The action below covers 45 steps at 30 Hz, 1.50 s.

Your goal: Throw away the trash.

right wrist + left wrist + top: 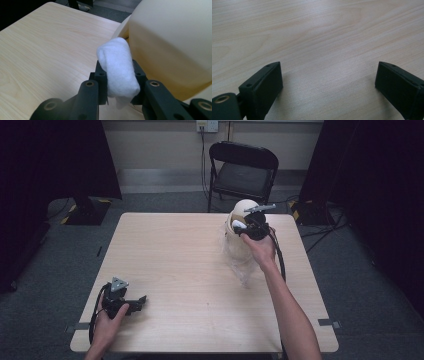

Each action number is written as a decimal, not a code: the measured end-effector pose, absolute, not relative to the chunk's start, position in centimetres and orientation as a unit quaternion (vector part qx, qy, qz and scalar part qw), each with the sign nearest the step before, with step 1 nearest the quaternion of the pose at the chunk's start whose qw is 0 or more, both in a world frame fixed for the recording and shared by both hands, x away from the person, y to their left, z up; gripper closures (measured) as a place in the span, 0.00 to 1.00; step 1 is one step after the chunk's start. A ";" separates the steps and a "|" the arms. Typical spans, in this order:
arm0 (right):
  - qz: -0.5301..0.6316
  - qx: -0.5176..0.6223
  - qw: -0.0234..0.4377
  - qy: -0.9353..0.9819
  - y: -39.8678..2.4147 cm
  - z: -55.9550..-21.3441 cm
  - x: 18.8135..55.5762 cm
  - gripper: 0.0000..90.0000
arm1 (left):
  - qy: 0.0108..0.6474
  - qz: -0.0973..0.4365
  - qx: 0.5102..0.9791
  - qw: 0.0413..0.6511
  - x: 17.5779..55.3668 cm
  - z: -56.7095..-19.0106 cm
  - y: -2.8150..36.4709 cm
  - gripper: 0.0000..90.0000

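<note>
A cream rounded form (241,209) like a dummy head stands at the table's far right, large and close in the right gripper view (172,45). My right gripper (119,75) is shut on a white cotton wad (117,65), whose tip touches the form's left side. From above, the right gripper (245,226) holds the wad (236,225) against the form's front. My left gripper (141,301) rests near the front left edge, open (328,77) over bare wood with nothing between its fingers.
Crumpled clear plastic (243,268) lies around and in front of the form's base. The light wooden table (175,250) stretches wide to the left. A black folding chair (243,170) stands behind the far edge.
</note>
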State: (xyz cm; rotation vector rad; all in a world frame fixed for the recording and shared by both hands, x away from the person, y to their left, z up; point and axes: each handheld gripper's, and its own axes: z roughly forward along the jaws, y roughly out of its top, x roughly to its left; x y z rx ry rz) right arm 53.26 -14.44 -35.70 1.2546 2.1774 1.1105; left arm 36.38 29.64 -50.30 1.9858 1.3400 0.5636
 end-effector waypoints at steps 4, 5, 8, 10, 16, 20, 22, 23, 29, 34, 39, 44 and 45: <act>0.393 0.458 0.196 0.773 -14.6 -36.1 53.8 0.82 | 0.513 0.216 0.761 0.334 36.4 -50.3 29.6 0.08; 0.392 0.459 0.199 0.772 -14.7 -36.2 53.9 0.82 | 0.513 0.216 0.761 0.334 36.4 -50.3 29.7 0.08; 0.387 0.461 0.202 0.773 -14.7 -36.3 54.1 0.82 | 0.513 0.216 0.761 0.334 36.4 -50.3 29.6 0.08; 0.383 0.469 0.201 0.770 -14.8 -36.5 54.4 0.82 | 0.513 0.216 0.761 0.333 36.4 -50.3 29.6 0.08; 0.371 0.480 0.201 0.769 -14.8 -37.2 55.0 0.82 | 0.513 0.216 0.761 0.334 36.4 -50.3 29.6 0.08; 0.360 0.488 0.203 0.769 -14.3 -37.1 55.5 0.81 | 0.513 0.216 0.761 0.334 36.4 -50.3 29.6 0.08; 0.359 0.490 0.202 0.768 -14.2 -37.1 55.6 0.81 | 0.513 0.216 0.761 0.333 36.4 -50.3 29.6 0.08; 0.356 0.494 0.202 0.767 -13.8 -37.0 55.8 0.81 | 0.513 0.215 0.761 0.335 36.4 -50.3 29.6 0.08; 0.344 0.508 0.203 0.764 -13.4 -37.6 56.2 0.81 | 0.513 0.216 0.761 0.334 36.4 -50.3 29.6 0.08; 0.335 0.507 0.211 0.766 -13.2 -37.6 56.4 0.79 | 0.513 0.216 0.761 0.334 36.4 -50.3 29.6 0.08; 0.320 0.510 0.231 0.764 -12.7 -37.7 56.3 0.71 | 0.513 0.216 0.761 0.334 36.4 -50.3 29.6 0.08; 0.316 0.523 0.232 0.757 -12.9 -37.5 56.3 0.64 | 0.513 0.216 0.761 0.334 36.4 -50.3 29.6 0.08; 0.316 0.523 0.230 0.758 -13.0 -37.5 56.3 0.63 | 0.513 0.216 0.761 0.333 36.4 -50.3 29.6 0.08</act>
